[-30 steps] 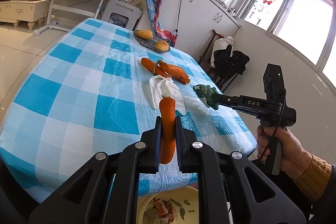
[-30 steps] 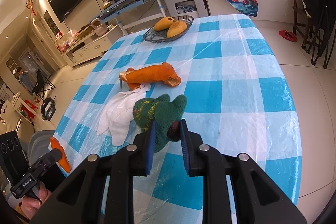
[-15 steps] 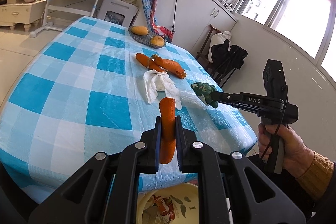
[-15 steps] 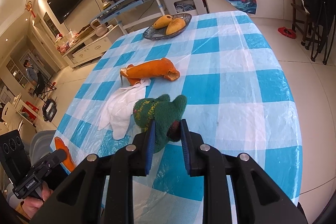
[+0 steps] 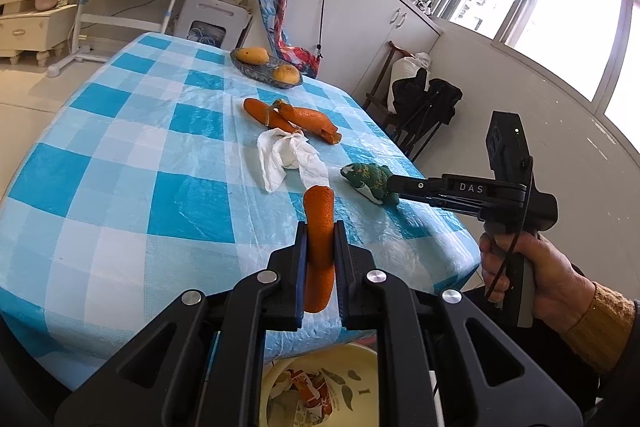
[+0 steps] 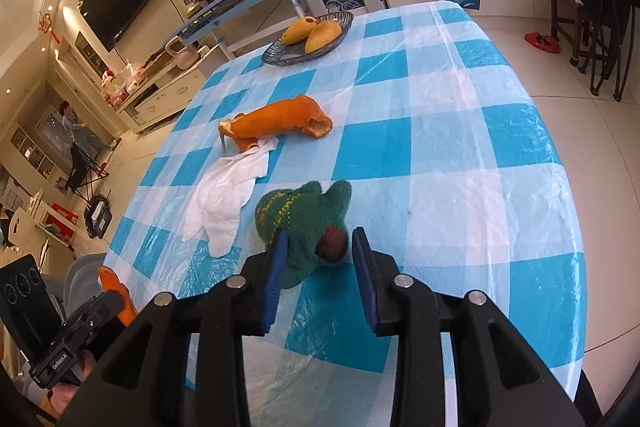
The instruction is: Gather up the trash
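Note:
My left gripper [image 5: 320, 239] is shut on a long orange peel [image 5: 319, 211], held up over the table's near edge. It also shows low on the left in the right wrist view as the left gripper [image 6: 102, 303] with the orange peel [image 6: 114, 285]. My right gripper [image 6: 318, 263] has its jaws opening. A green plush toy [image 6: 304, 215] lies on the checked tablecloth between them, and the right pad stands clear of it. From the left wrist view the right gripper [image 5: 394, 185] reaches the green toy [image 5: 366, 177] near the table's right edge.
A crumpled white tissue [image 5: 280, 155] and larger orange peels [image 5: 304, 117] lie mid-table. A glass dish [image 6: 280, 55] with mangoes sits at the far end. Below the near edge stands a cream basin [image 5: 372, 359] holding scraps. A chair with dark clothes [image 5: 424, 103] stands by the right side.
The right gripper's jaws have spread apart from the green toy, which now rests on the table. The left gripper still holds the peel in much the same place.

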`<action>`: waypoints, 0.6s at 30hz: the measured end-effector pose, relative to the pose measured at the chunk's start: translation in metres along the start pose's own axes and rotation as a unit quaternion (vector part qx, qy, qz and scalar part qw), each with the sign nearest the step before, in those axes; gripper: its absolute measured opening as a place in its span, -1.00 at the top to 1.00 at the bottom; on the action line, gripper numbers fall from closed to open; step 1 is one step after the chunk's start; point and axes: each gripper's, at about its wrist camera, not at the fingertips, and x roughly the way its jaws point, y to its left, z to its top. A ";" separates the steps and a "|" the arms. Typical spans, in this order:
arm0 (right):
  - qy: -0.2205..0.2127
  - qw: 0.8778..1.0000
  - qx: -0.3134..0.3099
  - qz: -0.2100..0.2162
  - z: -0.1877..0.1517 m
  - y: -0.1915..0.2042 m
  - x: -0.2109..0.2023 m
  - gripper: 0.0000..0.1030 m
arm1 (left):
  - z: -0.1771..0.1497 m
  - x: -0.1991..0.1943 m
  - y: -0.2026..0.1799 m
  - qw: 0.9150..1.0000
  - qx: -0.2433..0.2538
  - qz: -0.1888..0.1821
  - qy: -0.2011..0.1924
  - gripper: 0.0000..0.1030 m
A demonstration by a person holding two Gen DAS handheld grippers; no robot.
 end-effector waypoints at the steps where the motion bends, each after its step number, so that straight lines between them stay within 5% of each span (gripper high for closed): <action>1: -0.001 1.000 0.001 0.000 0.000 -0.001 -0.001 0.32 | -0.001 0.000 -0.003 1.000 0.006 -0.004 0.003 0.79; 8: -0.007 1.000 0.011 0.012 0.001 -0.002 -0.003 0.26 | -0.020 -0.001 -0.027 0.996 0.047 -0.045 0.061 0.79; 15: -0.013 1.000 0.013 0.020 0.003 -0.001 -0.004 0.22 | -0.060 0.006 -0.058 0.977 0.106 -0.072 0.168 0.77; 17: -0.014 1.000 0.014 0.022 0.004 -0.001 -0.003 0.21 | -0.071 0.009 -0.063 0.970 0.116 -0.076 0.198 0.59; 18: -0.014 1.000 0.014 0.022 0.004 -0.001 -0.003 0.21 | -0.076 0.011 -0.065 0.967 0.117 -0.076 0.215 0.34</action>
